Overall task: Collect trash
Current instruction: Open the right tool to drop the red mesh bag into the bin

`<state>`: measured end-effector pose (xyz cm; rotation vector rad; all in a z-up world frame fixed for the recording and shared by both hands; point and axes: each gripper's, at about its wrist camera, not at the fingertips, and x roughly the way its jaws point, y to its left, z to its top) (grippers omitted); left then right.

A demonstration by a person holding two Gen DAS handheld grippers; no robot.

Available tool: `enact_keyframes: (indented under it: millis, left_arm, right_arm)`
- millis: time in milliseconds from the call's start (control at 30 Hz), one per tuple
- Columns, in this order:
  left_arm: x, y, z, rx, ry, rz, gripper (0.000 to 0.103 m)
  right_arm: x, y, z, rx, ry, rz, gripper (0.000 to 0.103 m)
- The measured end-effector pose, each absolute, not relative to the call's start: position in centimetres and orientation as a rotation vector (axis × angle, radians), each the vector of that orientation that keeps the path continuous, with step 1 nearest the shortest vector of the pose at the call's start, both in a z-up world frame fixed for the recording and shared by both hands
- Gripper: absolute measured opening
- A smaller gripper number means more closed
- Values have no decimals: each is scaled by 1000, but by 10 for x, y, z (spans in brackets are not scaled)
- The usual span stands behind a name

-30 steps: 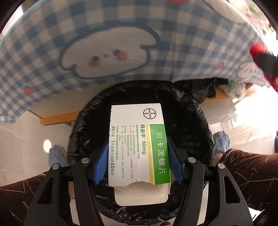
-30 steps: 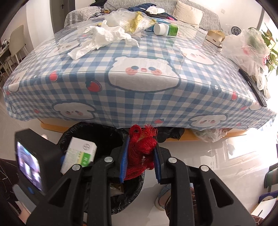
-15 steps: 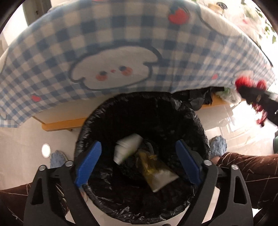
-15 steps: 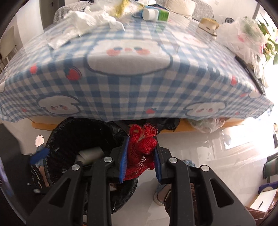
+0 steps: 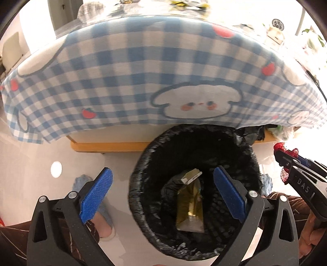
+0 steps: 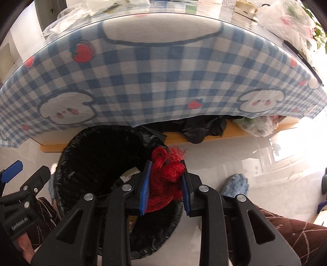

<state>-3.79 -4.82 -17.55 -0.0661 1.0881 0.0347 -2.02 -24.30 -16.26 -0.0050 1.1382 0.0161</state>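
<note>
Trash dropped a moment ago now lies in the bin (image 5: 196,243): the white-and-green box (image 5: 191,177) that the left tongs (image 5: 163,195) gripped a second earlier rests at the centre of the left view, against a gold wrapper (image 5: 191,206) at the bottom of the black liner. Those tongs now stand wide and empty, their blue pads (image 5: 96,196) spread to either side of the bin's mouth, and they have pulled back and leftward, so the bin sits lower right in that frame. That item is done; the left hand is free to fetch more from the bench (image 5: 143,71).

Next to go, by my reading, is the red net (image 6: 165,180), clamped between the pads of the right tongs (image 6: 165,190) at lower centre of the right view. It hangs over the bin's right rim (image 6: 173,214) rather than its middle, so a release from here could catch the edge; a small shift left seems wise.

Only the left view looks straight down into the bin and shows what has landed. The right view shows the net grip plainly, plus litter on the bench top: a clear bag (image 6: 286,22) at upper right and pale, blurred wrappings, possibly tissue (image 6: 67,18), at upper left. In the left view the right tongs appear merely at the right edge.
</note>
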Motion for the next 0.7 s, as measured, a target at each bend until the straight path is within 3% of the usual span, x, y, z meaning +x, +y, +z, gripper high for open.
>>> enact_keyframes:
  millis: [700]
  left_arm:
    - [-44,9,-169,-95,1071,136,97]
  right_arm:
    - [-17,-171,-186,-68,1128,130,25]
